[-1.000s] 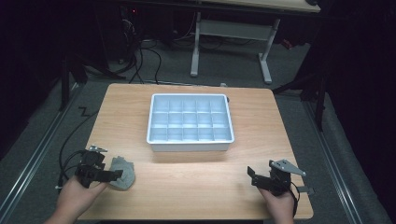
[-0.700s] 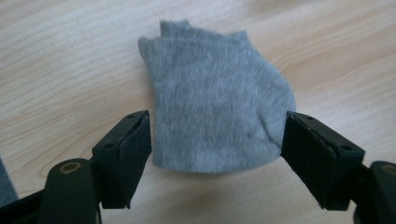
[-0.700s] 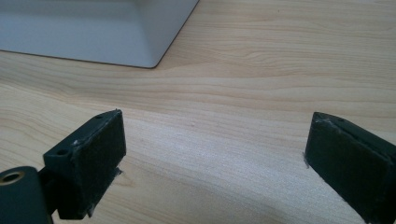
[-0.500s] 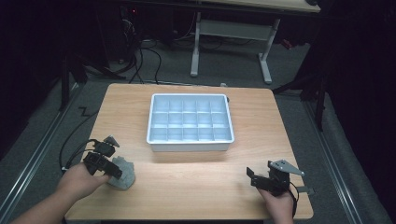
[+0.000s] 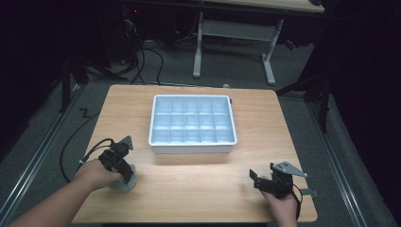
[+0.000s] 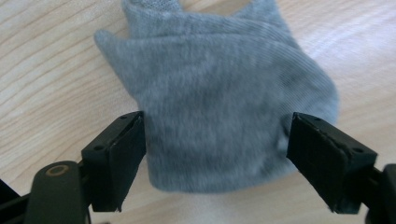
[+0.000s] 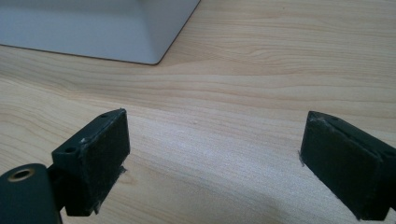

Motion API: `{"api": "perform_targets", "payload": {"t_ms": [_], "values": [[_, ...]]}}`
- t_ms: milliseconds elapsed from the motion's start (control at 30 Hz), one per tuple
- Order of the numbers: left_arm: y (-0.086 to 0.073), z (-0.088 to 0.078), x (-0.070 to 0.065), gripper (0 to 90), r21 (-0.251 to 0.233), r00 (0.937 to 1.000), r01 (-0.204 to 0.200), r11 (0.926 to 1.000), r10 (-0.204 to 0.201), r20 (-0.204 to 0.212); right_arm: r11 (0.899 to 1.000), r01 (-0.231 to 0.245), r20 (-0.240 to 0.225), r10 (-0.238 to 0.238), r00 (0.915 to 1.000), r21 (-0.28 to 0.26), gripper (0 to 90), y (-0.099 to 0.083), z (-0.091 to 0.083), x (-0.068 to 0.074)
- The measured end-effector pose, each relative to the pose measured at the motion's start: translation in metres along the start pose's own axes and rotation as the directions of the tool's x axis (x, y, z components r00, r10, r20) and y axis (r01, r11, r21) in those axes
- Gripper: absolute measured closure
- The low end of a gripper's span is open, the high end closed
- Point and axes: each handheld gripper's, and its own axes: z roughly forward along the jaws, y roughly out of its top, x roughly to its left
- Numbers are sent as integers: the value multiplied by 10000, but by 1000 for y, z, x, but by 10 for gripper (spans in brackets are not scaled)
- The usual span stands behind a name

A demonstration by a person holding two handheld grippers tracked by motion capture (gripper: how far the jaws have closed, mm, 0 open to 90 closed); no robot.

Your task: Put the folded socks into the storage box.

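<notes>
Left gripper (image 5: 126,176) at near-left of bench (image 5: 198,189), jaws apart, straddling grey sock (image 6: 219,107); sock lies crumpled flat on bench between both pads, edges just at or touching pads, not squeezed. Right gripper (image 5: 255,180) at near-right, jaws apart, nothing between them, bare wood below. White compartment tray (image 5: 191,140) farther back at bench centre, well apart from both grippers; its corner visible ahead of right jaws.
</notes>
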Motion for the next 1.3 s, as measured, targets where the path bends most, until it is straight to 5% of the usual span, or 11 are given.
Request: {"api": "perform_targets", "payload": {"t_ms": [100, 400, 467, 500, 833, 1300], "values": [[-2, 4, -5, 253, 179, 9999, -101, 9998, 100, 63, 10000, -7, 21, 7, 10000, 2, 84, 0, 0, 0], [0, -4, -11, 676, 370, 9984, 179, 9992, -198, 527, 9999, 82, -30, -82, 10000, 75, 96, 0, 2, 2], [2, -6, -11, 688, 617, 9953, 562, 9965, -608, 752, 10000, 62, -27, -61, 10000, 78, 98, 0, 2, 2], [8, -13, -14, 693, 1012, 9847, 1141, 9883, -1260, 1204, 10000, 21, -45, -20, 10000, 60, 106, 0, 1, 2], [56, -61, -45, 693, 466, 9733, 1609, 9859, -1663, 1584, 10000, 42, -170, -42, 9998, 0, 141, 0, 1, 2], [117, -93, -102, 688, -389, 9769, 1515, 9877, -1436, 1584, 10000, -22, -148, 22, 9999, -32, 144, 0, 0, 0]]}}
